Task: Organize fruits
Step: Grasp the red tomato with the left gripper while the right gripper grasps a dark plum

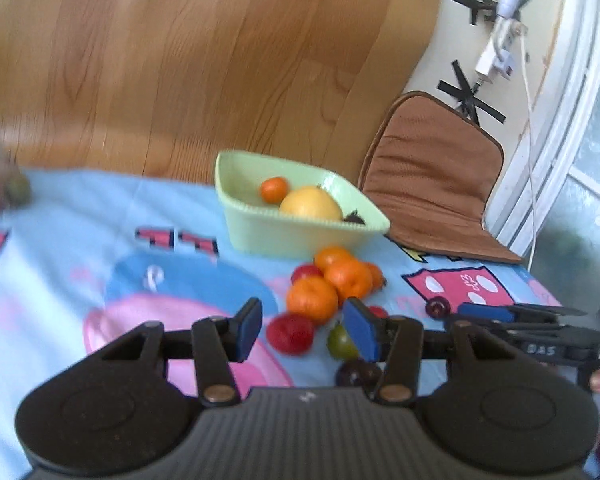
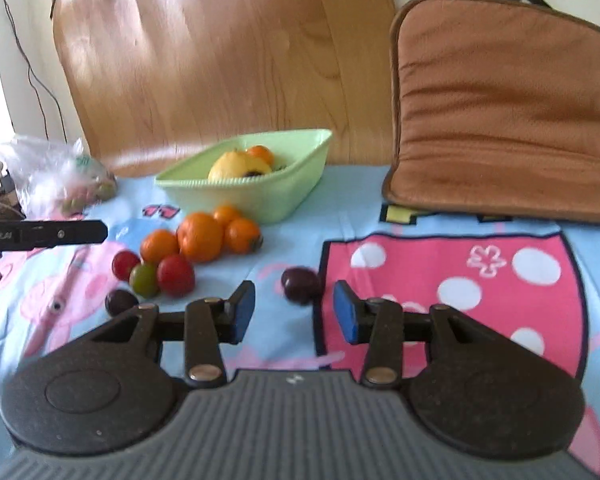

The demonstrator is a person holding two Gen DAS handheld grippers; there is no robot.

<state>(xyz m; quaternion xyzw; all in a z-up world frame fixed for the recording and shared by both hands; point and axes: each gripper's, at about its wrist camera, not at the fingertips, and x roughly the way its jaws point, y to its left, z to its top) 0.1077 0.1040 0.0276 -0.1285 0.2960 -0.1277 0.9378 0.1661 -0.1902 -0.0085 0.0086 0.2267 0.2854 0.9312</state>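
A cartoon-printed blue tablecloth (image 2: pixel 352 216) covers the table, with a brown cushion (image 2: pixel 504 112) propped at its far edge against a wooden board (image 2: pixel 220 52). The only lettering, on the side of the left gripper as the right camera sees it, is too blurred to read. The pale green bowl (image 2: pixel 260 196) holds a yellow fruit (image 2: pixel 236 166) and a small orange. Just in front of it lies a cluster of oranges (image 2: pixel 200 236), red fruits and a green one (image 2: pixel 144 279). The left gripper (image 1: pixel 306 330) hovers partly open and empty over this cluster. The right gripper (image 2: pixel 294 312) is likewise parted, empty, with a dark plum (image 2: pixel 300 285) just beyond its fingertips. A plastic bag (image 2: pixel 56 172) sits far left.
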